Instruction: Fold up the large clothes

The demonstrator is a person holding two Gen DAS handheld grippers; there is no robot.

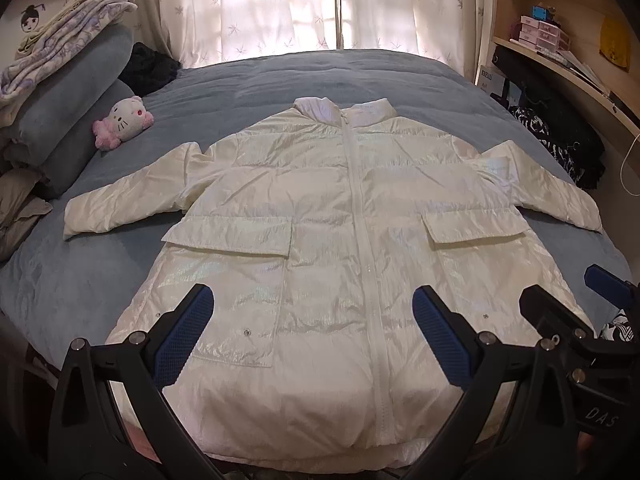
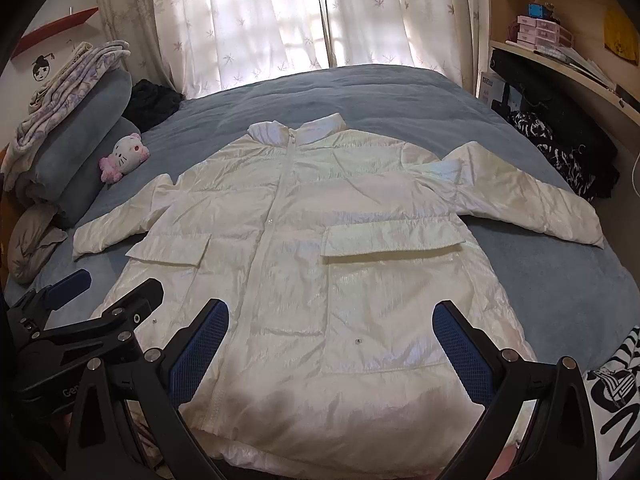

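Left wrist view: coat flat on bed, zipped, sleeves out | no fold begun | left gripper and right gripper jaws spread, empty, near hem

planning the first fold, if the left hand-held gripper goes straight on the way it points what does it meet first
Most likely the white jacket, around its zipped front between the pockets; the open left hand-held gripper hovers over its hem, though depth is unclear.

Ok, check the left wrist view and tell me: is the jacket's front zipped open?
No: the white jacket lies flat on the bed with its front zipper closed from collar to hem.
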